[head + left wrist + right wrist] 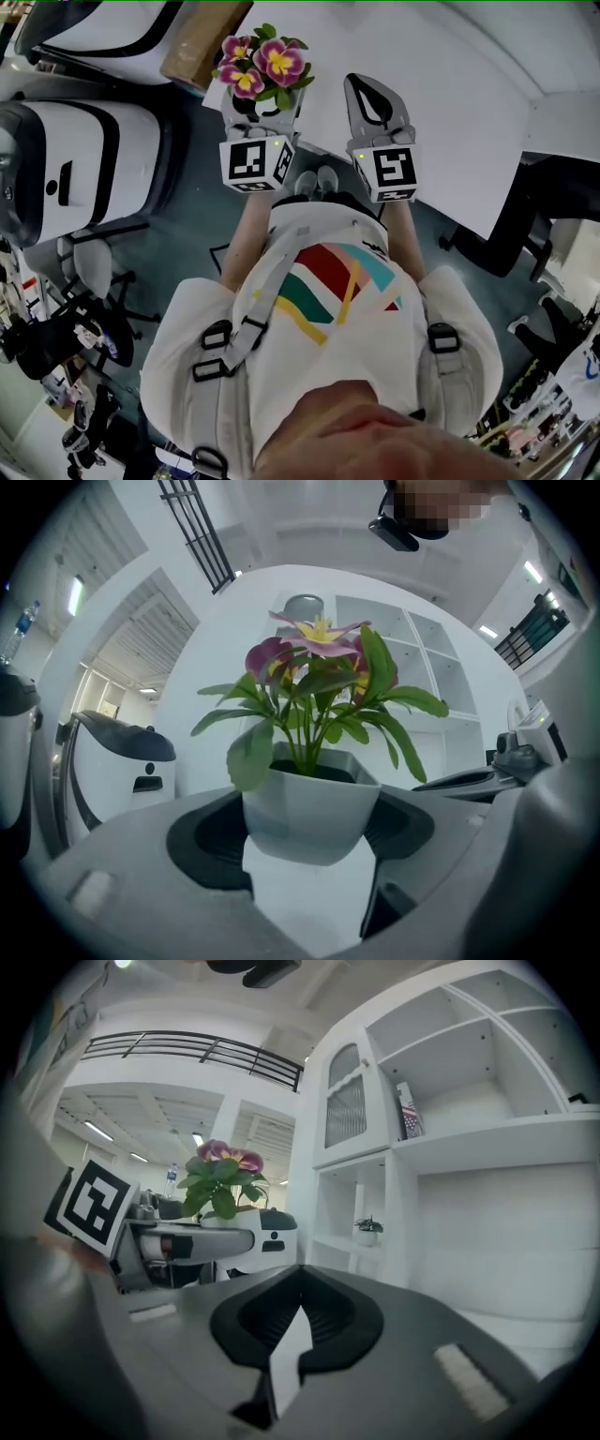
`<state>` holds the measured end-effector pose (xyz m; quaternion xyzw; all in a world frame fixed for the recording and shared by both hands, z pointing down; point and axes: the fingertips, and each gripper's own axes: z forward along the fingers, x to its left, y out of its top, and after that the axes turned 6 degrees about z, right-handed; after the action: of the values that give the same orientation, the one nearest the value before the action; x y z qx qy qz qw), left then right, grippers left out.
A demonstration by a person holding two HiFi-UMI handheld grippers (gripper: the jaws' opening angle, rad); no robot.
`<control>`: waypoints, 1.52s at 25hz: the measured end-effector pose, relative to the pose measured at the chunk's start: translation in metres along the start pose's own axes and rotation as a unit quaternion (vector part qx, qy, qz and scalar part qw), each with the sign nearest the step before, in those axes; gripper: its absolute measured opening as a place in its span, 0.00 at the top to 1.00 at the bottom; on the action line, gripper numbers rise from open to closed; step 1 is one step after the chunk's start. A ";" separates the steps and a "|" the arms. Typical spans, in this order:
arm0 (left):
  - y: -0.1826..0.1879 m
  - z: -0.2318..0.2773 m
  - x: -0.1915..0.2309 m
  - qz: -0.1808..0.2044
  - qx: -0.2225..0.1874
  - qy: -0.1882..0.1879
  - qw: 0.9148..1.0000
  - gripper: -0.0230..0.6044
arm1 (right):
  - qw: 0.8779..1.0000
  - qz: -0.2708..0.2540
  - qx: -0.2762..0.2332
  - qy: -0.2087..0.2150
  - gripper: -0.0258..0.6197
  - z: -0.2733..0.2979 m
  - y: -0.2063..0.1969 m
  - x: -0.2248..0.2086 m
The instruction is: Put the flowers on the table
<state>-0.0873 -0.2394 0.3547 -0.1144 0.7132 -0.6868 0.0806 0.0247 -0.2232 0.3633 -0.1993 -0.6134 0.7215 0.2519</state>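
At the far left a white machine [66, 164] stands on the floor, and a cardboard box [200, 37] lies just beside the flowers [261, 61]. Both forearms reach straight forward from the body, side by side. The left gripper [305, 838] is held level, its jaws spread wide and clamped on the two sides of the white pot [305, 799]. The pot is upright with the leaves and blooms standing above it, at the left end of the white tabletop [459, 103]. Whether the pot's base touches the surface cannot be told. Just beside it, the right gripper [367, 86] points the same way, its jaw tips together with nothing between them. To its right the tabletop is bare, and its near edge slants down toward the right. White shelves [469, 1147] rise ahead of the right gripper.
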 end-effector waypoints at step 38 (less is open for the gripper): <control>-0.130 0.106 0.100 0.048 0.146 -0.059 0.986 0.40 | 0.996 0.015 0.089 0.028 0.97 0.049 -0.052 0.036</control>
<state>-0.1474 -0.3725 0.4845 -0.1070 0.6037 -0.7713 0.1710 -0.0267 -0.2338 0.4234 -0.2055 -0.5364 0.7711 0.2746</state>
